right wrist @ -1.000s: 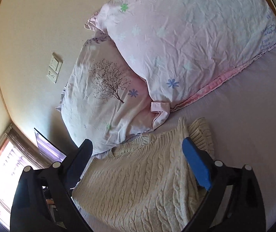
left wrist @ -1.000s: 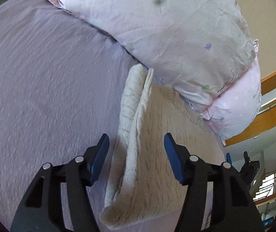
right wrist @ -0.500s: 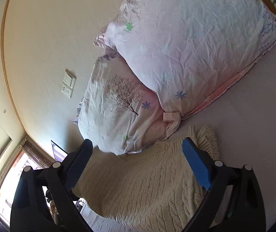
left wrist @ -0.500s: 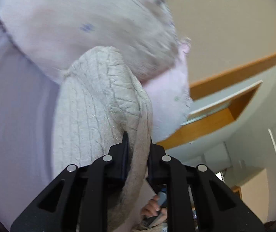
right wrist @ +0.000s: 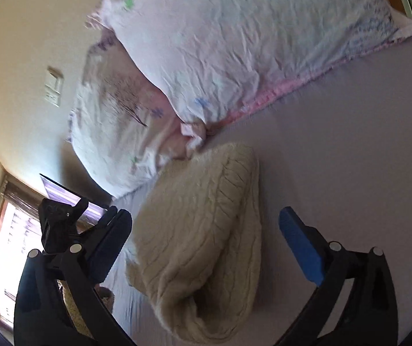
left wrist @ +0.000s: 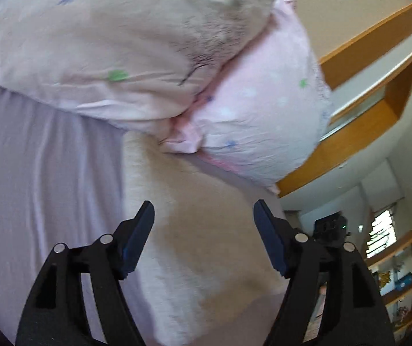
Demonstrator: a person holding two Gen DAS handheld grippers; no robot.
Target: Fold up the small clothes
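A cream knitted sweater (right wrist: 203,242) was seen folded into a thick bundle on the lilac bedsheet (right wrist: 350,150), its far end touching the two pale pink pillows (right wrist: 234,46) at the head of the bed. In the right wrist view the sweater was framed between the fingers of the right gripper (right wrist: 206,248), whose jaws were spread wide and closed on nothing; whether the pads touched the knit could not be told. In the left wrist view the left gripper (left wrist: 203,230) was likewise held wide open, with the sweater (left wrist: 194,230) lying under and beyond the gap between its fingers and nothing clamped.

The left view was blurred, so the cable pattern was lost there and the sweater's near edge was cut off by the gripper body. In the right view the fold lines at the bundle's near end were hard to make out, and the left side of the sweater was partly hidden behind the left finger (right wrist: 111,245). A dark part of the other gripper showed at the edge of each view. A wall switch (right wrist: 53,86), a window (right wrist: 10,248) and wooden trim (left wrist: 361,132) were visible but smeared.
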